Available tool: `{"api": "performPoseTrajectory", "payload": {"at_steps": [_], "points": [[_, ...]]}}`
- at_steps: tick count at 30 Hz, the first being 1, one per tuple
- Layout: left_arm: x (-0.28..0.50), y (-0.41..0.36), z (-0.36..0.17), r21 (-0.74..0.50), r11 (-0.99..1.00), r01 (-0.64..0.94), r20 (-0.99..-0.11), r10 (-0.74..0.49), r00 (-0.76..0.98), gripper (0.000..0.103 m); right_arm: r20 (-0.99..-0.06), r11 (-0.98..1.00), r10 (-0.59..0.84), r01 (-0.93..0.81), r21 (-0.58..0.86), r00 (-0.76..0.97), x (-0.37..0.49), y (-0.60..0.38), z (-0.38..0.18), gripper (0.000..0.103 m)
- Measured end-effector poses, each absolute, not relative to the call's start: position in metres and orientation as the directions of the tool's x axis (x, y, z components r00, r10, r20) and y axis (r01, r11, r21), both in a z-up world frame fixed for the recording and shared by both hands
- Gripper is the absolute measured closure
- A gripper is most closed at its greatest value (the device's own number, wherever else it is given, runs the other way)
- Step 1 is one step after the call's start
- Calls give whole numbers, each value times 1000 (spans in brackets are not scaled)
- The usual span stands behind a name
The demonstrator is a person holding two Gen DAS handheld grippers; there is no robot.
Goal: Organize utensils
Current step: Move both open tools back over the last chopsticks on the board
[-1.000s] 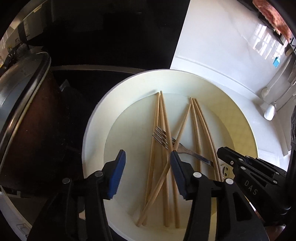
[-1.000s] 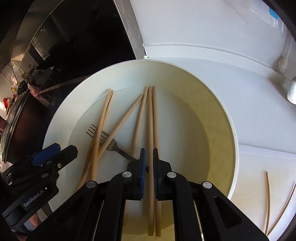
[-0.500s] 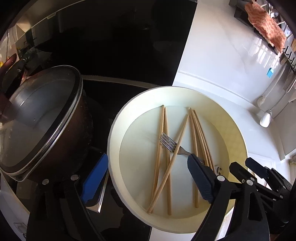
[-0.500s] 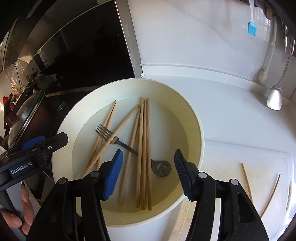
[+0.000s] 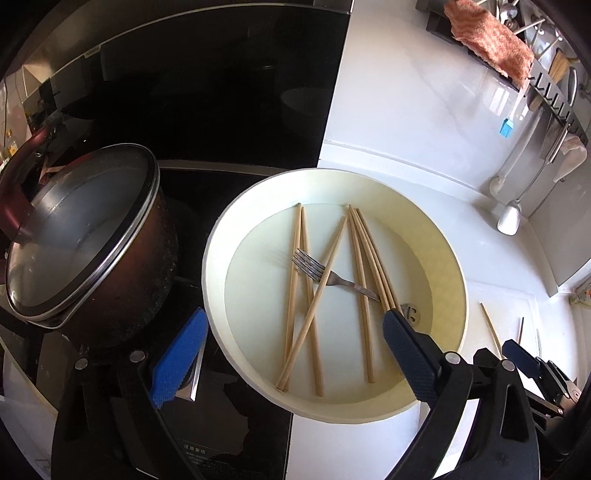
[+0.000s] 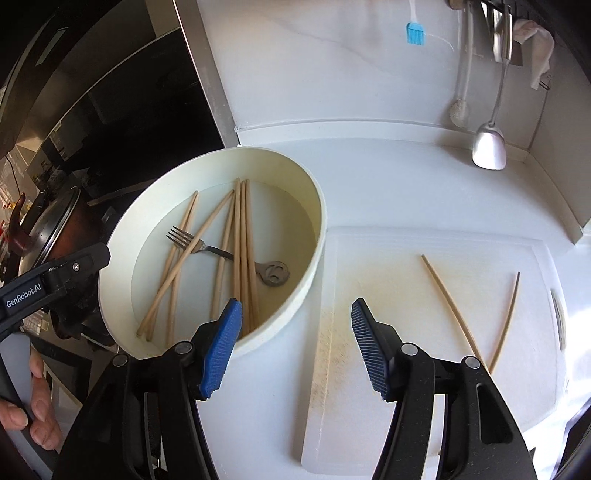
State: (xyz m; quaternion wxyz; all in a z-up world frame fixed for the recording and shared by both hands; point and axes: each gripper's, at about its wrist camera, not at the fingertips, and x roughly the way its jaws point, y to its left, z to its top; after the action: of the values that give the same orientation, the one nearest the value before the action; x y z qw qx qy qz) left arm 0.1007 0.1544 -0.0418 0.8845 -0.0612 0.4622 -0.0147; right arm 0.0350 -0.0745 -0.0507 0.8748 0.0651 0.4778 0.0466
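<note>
A round cream basin holds several wooden chopsticks and a metal fork lying crossed on its floor. My left gripper is open and empty above the basin's near rim. My right gripper is open and empty, above the basin's right edge and the white cutting board. Two chopsticks lie on that board; they also show in the left wrist view.
A dark pot with a glass lid stands on the black cooktop left of the basin. A ladle, a brush and other tools hang on the white back wall. A pink cloth lies on a rack.
Both grippers pulled up and back from the basin. The right gripper, shut around chopsticks a second ago, opened and left them in the basin, then shifted right. The left gripper opened wider.
</note>
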Motion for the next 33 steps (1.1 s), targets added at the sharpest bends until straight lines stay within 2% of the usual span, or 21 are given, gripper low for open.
{"api": "performPoseTrajectory", "payload": {"at_steps": [9, 17, 23, 28, 33], "points": [[81, 106, -45, -141, 989, 43, -804, -140, 579, 7, -825, 986, 58, 95, 135, 562, -9, -130, -55, 44], [55, 28, -54, -172, 980, 101, -785, -198, 587, 7, -827, 977, -36, 194, 89, 561, -52, -219, -69, 44], [22, -26, -79, -141, 990, 32, -802, -133, 582, 7, -832, 996, 16, 60, 59, 555, -74, -260, -97, 44], [-5, -53, -101, -107, 993, -52, -822, -59, 566, 7, -826, 994, 105, -65, 83, 554, -79, -275, -117, 44], [-22, -67, -109, -93, 993, -72, -827, -37, 561, 7, -820, 987, 148, -136, 87, 553, -77, -276, -127, 44]]}}
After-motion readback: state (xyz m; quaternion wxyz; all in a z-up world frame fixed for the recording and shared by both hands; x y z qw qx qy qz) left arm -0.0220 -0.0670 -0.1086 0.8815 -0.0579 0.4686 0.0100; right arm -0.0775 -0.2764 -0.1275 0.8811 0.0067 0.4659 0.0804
